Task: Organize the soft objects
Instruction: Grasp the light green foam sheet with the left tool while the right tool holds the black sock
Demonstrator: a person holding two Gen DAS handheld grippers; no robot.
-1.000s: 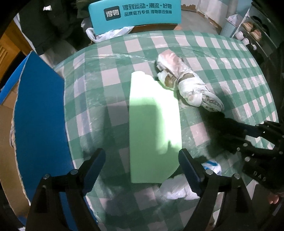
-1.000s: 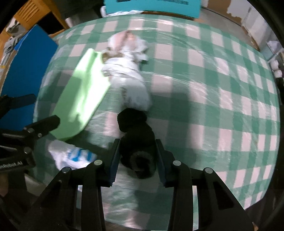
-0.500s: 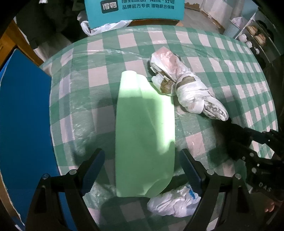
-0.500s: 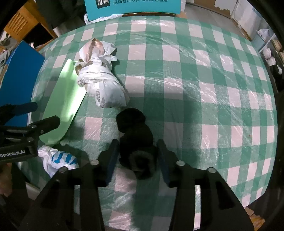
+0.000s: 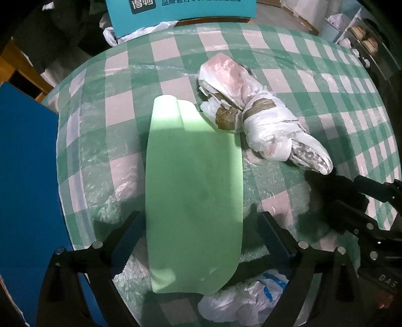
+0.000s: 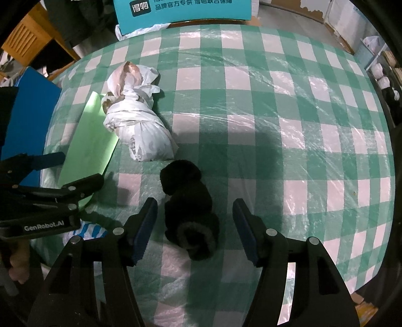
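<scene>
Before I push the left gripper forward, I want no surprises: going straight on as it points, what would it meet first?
The green foam sheet lies between the open left gripper fingers, so it comes first. Beyond it is the white plastic-wrapped bundle, slightly right; depth is unclear.

I'm looking across a table under a green-and-white checked cloth (image 6: 276,105) with a clear plastic sheet over it, catching glare. At the far edge stands a teal box (image 6: 183,10) with white Chinese print, and a white plastic bag (image 6: 135,29) is bunched at its foot. Off the table's left side I see a blue panel (image 5: 27,181), and past it, some orange-brown wooden furniture (image 6: 27,40). Far right, pale shelves (image 5: 361,37) hold small rounded items I can't make out.
</scene>
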